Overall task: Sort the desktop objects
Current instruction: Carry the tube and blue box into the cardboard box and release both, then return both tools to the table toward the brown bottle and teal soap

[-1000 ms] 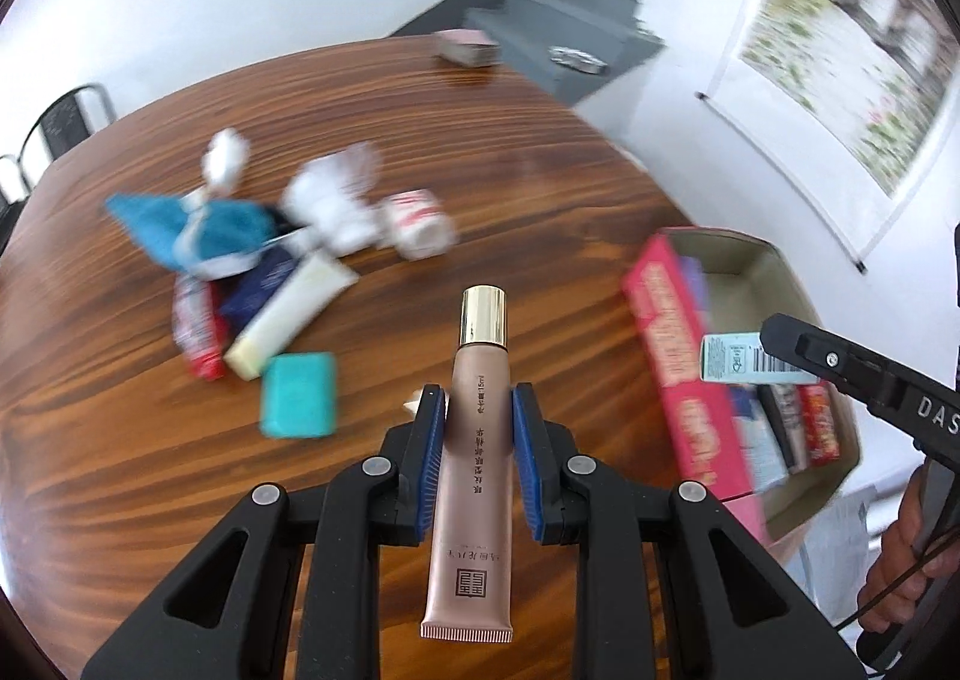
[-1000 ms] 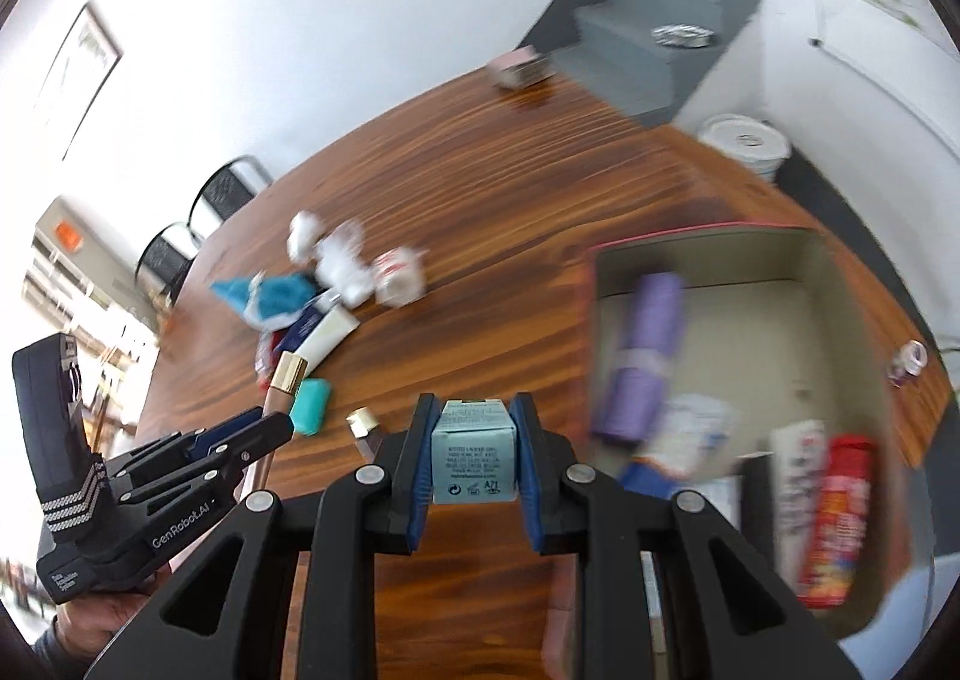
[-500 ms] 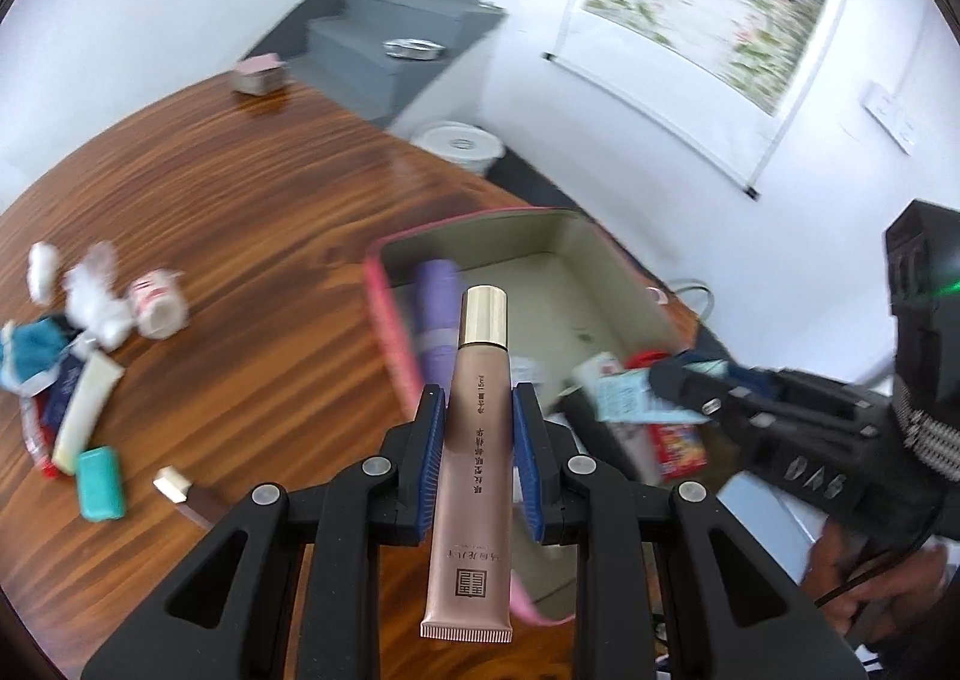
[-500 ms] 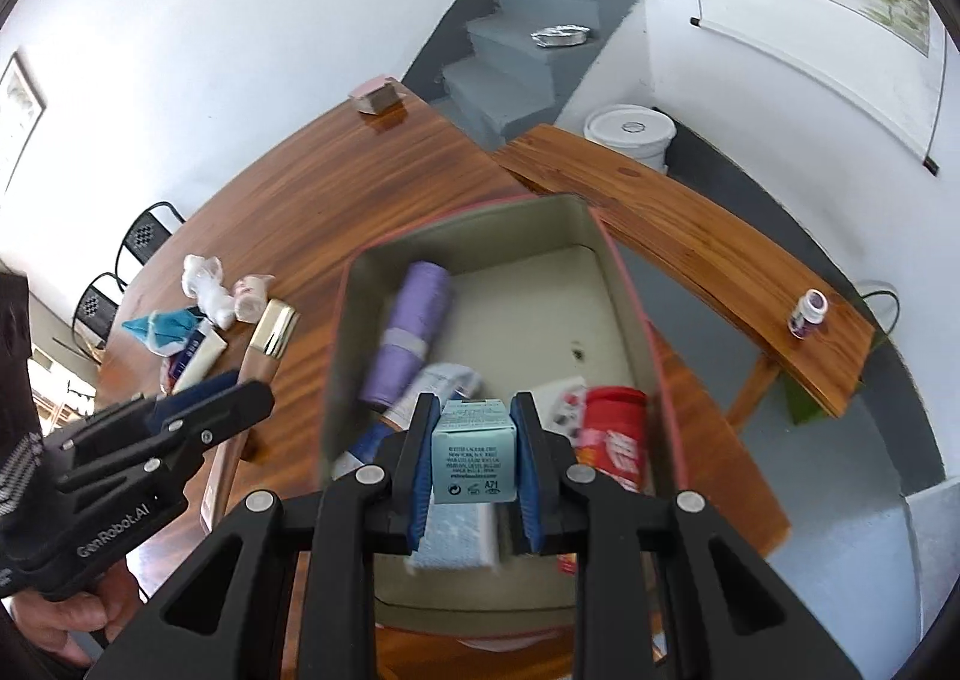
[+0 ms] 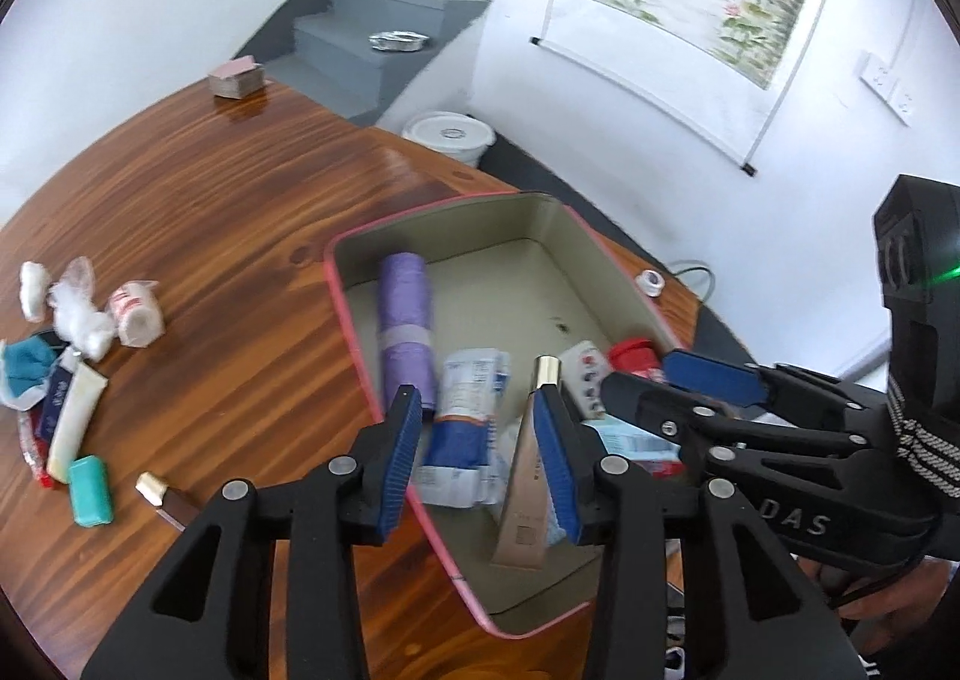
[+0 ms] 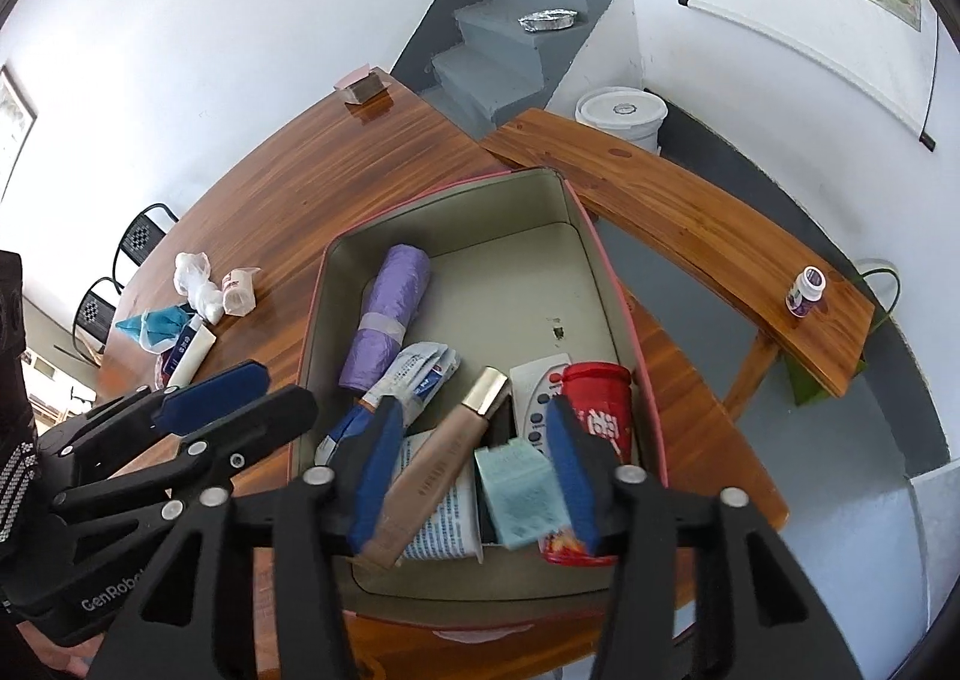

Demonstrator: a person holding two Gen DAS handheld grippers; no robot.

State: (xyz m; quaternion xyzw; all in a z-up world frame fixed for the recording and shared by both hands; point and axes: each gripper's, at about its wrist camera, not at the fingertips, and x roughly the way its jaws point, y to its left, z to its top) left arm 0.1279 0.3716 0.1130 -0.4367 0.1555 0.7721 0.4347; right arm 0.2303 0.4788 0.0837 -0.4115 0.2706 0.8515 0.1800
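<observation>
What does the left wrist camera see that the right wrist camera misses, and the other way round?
Only the left wrist view shows the teal bar and the gold-capped stick on the table. Only the right wrist view shows the small purple-capped bottle on the bench and two chairs. Both show the pink-rimmed box holding the purple roll, beige tube and red container.

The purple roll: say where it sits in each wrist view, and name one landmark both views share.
Left wrist view: the purple roll lies left of centre, inside the pink-rimmed box along its left wall, pointing away from the camera.
Right wrist view: the purple roll lies left of centre, in the box's left half, tilted.
Shared landmark: the white bucket on the floor by the grey stairs.
</observation>
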